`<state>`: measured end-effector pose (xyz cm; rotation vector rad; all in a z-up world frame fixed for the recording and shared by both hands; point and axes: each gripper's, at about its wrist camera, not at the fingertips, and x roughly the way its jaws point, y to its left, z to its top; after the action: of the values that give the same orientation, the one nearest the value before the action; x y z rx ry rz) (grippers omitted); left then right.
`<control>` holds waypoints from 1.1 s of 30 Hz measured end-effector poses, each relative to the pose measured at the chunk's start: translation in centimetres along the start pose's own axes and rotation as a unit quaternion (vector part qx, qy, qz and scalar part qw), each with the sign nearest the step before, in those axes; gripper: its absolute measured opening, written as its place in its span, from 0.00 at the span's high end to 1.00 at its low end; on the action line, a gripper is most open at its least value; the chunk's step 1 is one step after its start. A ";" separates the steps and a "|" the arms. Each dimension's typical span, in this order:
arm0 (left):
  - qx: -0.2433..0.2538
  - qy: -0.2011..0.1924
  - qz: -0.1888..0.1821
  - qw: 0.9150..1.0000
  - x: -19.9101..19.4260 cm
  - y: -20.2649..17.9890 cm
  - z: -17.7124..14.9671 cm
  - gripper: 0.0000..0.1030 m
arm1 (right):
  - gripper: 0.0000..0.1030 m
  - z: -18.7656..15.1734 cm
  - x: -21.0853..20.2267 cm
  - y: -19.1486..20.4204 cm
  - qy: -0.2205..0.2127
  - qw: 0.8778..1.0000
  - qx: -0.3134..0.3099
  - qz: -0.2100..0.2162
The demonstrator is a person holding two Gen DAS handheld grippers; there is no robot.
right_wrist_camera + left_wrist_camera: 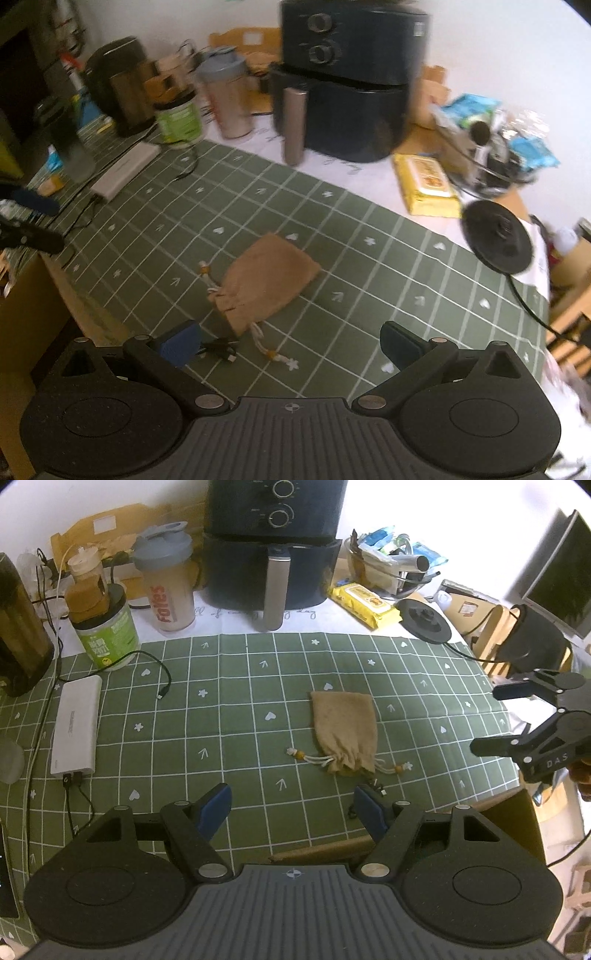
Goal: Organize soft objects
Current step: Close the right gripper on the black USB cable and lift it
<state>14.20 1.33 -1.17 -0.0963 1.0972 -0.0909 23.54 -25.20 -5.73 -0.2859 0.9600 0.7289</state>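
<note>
Nearest the lens in the left wrist view, the left gripper hangs over the near edge of the table with its jaws spread wide and nothing between them. Just beyond its right pad lies a small black cable end, and right behind that sits the tan drawstring pouch, flat on the green checked cloth, a little toward the right edge. Its gathered mouth faces the near edge, and its beaded cords trail out to both sides on the cloth. The right gripper also stands with jaws wide and empty, hovering above the pouch's mouth end; its view is blurred. Neither gripper touches the pouch.

By my reading, the task has barely begun: the pouch is not gripped, lifted or tidied, and its cords lie loose. No bin or tray for it shows anywhere among the clutter along the far edge, so where it belongs I cannot tell.
</note>
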 end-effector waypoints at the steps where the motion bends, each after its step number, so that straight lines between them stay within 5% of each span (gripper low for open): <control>1: -0.002 0.000 0.000 1.000 0.0 0.1 0.0 0.30 | 0.03 0.2 0.3 0.1 0.002 1.000 -0.012 0.010; 9: -0.026 -0.004 0.009 1.000 -0.7 1.4 -0.5 0.30 | 0.28 1.8 3.8 0.9 0.047 0.990 -0.113 0.073; 16: -0.062 -0.010 0.024 0.998 -1.6 3.2 -1.4 0.30 | 0.49 2.6 8.2 2.8 0.101 0.962 -0.214 0.134; 24: -0.109 -0.007 0.048 0.993 -2.4 5.7 -3.0 0.30 | 0.54 2.4 12.8 6.5 0.165 0.905 -0.335 0.204; 33: -0.145 -0.002 0.068 0.987 -3.1 7.6 -4.5 0.30 | 0.67 0.9 16.9 9.4 0.213 0.854 -0.422 0.218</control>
<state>8.98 9.13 -1.42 -0.2829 1.1041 0.1926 23.89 -10.50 -18.33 -1.0616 1.0849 1.5456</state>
